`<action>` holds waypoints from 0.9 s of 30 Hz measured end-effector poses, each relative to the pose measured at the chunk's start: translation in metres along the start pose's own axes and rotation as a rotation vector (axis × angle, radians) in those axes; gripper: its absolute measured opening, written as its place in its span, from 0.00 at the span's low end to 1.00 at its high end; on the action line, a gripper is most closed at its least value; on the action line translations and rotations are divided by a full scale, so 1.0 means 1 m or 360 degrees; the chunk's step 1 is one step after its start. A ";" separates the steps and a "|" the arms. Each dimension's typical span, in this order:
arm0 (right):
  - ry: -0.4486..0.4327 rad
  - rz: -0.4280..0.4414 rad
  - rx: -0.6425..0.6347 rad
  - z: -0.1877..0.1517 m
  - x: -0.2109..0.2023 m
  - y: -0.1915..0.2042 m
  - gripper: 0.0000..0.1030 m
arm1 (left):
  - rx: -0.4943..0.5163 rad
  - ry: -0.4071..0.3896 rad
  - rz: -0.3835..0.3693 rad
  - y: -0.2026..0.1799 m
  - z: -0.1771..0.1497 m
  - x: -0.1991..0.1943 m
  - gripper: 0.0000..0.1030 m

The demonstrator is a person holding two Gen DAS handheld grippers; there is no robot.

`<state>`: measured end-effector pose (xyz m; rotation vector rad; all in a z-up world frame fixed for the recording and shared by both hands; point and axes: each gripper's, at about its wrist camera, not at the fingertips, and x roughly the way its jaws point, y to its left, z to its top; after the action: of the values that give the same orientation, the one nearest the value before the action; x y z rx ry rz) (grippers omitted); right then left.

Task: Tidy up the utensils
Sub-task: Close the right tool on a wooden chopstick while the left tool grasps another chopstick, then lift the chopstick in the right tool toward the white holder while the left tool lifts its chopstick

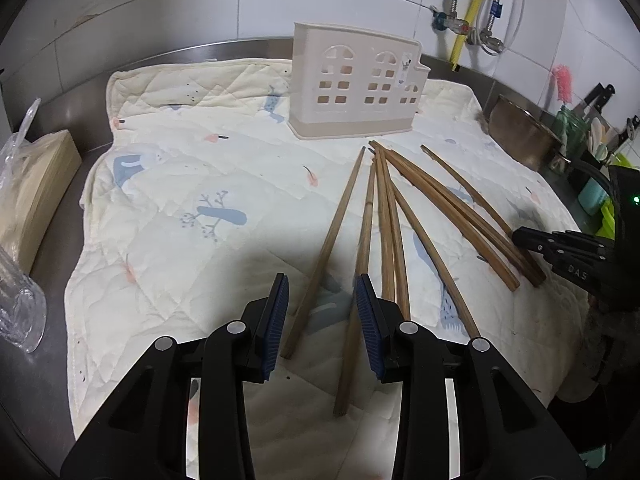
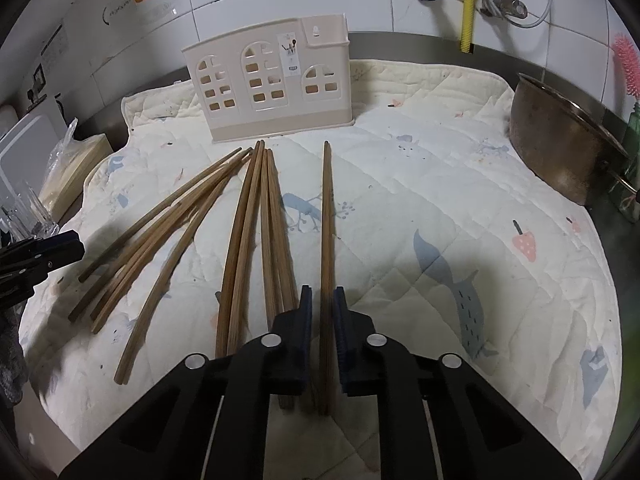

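Observation:
Several wooden chopsticks [image 1: 390, 216] lie fanned on a quilted cloth [image 1: 180, 168] in front of a beige house-shaped utensil holder [image 1: 354, 84]. My left gripper [image 1: 322, 284] is open, its jaws straddling the lower end of one chopstick [image 1: 340, 216]. In the right wrist view the holder [image 2: 268, 92] stands at the back and the chopsticks [image 2: 244, 220] spread to the left. My right gripper [image 2: 322, 300] is shut on one single chopstick [image 2: 327, 216], which lies apart to the right. The right gripper also shows at the right edge of the left wrist view [image 1: 520, 236].
A metal pot [image 2: 560, 140] stands at the cloth's right edge. A stack of paper in a plastic bag [image 1: 36, 184] lies left of the cloth. Pipes and valves [image 1: 464, 20] run on the tiled wall behind. A knife rack and jars [image 1: 592, 128] stand far right.

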<state>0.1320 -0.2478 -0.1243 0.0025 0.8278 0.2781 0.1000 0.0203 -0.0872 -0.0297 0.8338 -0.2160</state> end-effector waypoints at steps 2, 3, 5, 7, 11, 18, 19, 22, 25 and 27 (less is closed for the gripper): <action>0.0013 -0.0008 -0.0004 0.000 0.004 0.000 0.08 | 0.0012 0.0014 -0.0008 -0.001 0.000 0.004 0.34; 0.0023 -0.0011 -0.0007 0.000 0.006 0.001 0.08 | 0.0017 0.0018 -0.0012 -0.002 0.001 0.005 0.34; 0.0027 -0.0015 -0.0013 0.000 0.007 0.001 0.08 | 0.0030 0.0030 -0.0013 -0.003 0.001 0.009 0.34; 0.0027 -0.0022 -0.0022 0.000 0.008 0.002 0.08 | 0.0032 0.0043 -0.0008 -0.002 0.002 0.014 0.33; 0.0028 -0.0034 -0.0032 -0.001 0.008 0.003 0.08 | 0.0011 0.0081 -0.0022 0.001 0.003 0.023 0.24; 0.0035 -0.0039 -0.0049 -0.001 0.009 0.004 0.08 | -0.0005 0.0127 -0.0021 0.006 0.002 0.035 0.21; 0.0036 -0.0039 -0.0051 0.000 0.010 0.004 0.09 | -0.0001 0.0134 -0.0019 0.006 0.002 0.037 0.21; 0.0034 -0.0045 -0.0057 -0.001 0.010 0.005 0.09 | 0.0015 0.0137 0.0013 0.005 0.002 0.040 0.15; 0.0031 -0.0051 -0.0057 -0.001 0.010 0.005 0.08 | 0.0021 0.0134 0.0018 0.005 0.002 0.039 0.11; 0.0029 -0.0054 -0.0056 -0.001 0.010 0.005 0.07 | 0.0025 0.0126 0.0020 0.004 0.002 0.037 0.08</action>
<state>0.1367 -0.2407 -0.1317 -0.0471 0.8405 0.2611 0.1264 0.0167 -0.1130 -0.0009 0.9110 -0.2134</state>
